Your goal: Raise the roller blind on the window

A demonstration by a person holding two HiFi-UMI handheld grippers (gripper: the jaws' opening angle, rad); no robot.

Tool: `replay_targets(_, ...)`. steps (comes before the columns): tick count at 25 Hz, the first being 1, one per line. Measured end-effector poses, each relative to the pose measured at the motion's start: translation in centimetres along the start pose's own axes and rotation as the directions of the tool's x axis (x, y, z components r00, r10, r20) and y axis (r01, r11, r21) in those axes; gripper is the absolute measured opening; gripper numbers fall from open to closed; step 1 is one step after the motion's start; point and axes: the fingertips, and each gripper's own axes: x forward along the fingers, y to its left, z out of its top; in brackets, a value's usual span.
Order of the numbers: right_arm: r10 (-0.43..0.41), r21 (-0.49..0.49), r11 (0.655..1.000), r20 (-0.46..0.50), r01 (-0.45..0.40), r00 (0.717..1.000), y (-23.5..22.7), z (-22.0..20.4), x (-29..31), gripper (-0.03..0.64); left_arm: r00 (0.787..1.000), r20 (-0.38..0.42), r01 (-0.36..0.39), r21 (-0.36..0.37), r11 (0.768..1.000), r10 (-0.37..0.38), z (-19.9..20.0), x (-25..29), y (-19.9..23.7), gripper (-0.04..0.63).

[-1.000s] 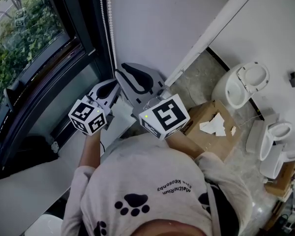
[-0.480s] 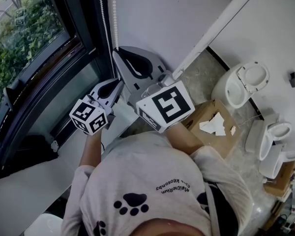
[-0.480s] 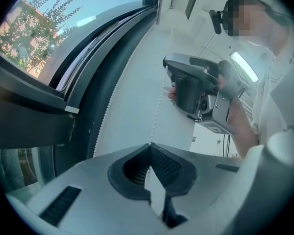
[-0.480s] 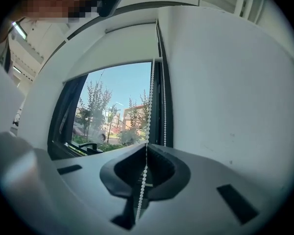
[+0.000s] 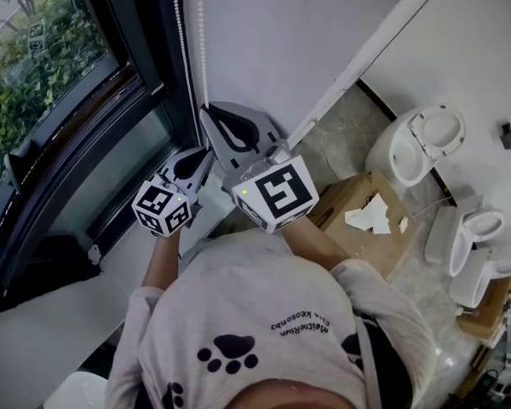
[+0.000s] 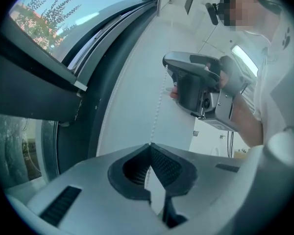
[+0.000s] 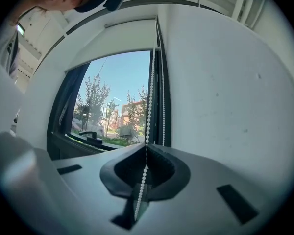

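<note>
Two strands of white bead chain (image 5: pixel 203 49) hang along the dark window frame (image 5: pixel 149 49). My right gripper (image 5: pixel 207 109) is the higher one and is shut on one strand; in the right gripper view the bead chain (image 7: pixel 150 97) drops straight into my closed right gripper (image 7: pixel 147 147). My left gripper (image 5: pixel 206 153) sits just below it, also shut, with the bead chain (image 6: pixel 159 102) rising from my left gripper (image 6: pixel 150 145) up to the right gripper (image 6: pixel 165 65). The window glass (image 7: pixel 112 106) shows trees and sky uncovered.
A white wall (image 5: pixel 272 32) runs right of the chain. A pale sill (image 5: pixel 51 313) lies below the window. On the floor to the right stand a cardboard box (image 5: pixel 366 216) and white toilets (image 5: pixel 417 147).
The right gripper rose along the chain, then came back down a little. The left gripper shifted slightly down and to the right. Both stayed shut.
</note>
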Motion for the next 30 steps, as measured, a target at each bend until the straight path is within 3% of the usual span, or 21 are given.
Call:
replay_targets(17, 0.000, 0.030, 1.000, -0.106, 0.003, 0.994, 0.2, -6.7, -0.5, 0.011, 0.996, -0.075, -0.047, -0.035, 0.998, 0.045, -6.5, -0.2, 0.8, 0.009)
replay_targets(23, 0.010, 0.036, 0.999, -0.136, -0.005, 0.991, 0.8, -8.8, -0.9, 0.011, 0.992, -0.099, -0.075, -0.022, 0.997, 0.073, -8.5, -0.6, 1.1, 0.009)
replay_targets(28, 0.012, 0.036, 0.999, -0.135, -0.007, 0.991, 0.6, -8.9, -0.8, 0.011, 0.995, -0.089, -0.053, 0.018, 0.998, 0.055, -7.8, -1.3, 0.6, 0.014)
replay_targets(30, 0.011, 0.038, 0.999, -0.134, -0.006, 0.991, 0.5, -8.9, -0.8, 0.011, 0.997, -0.067, -0.034, -0.011, 0.999, 0.033, -6.7, -1.6, 0.2, 0.111)
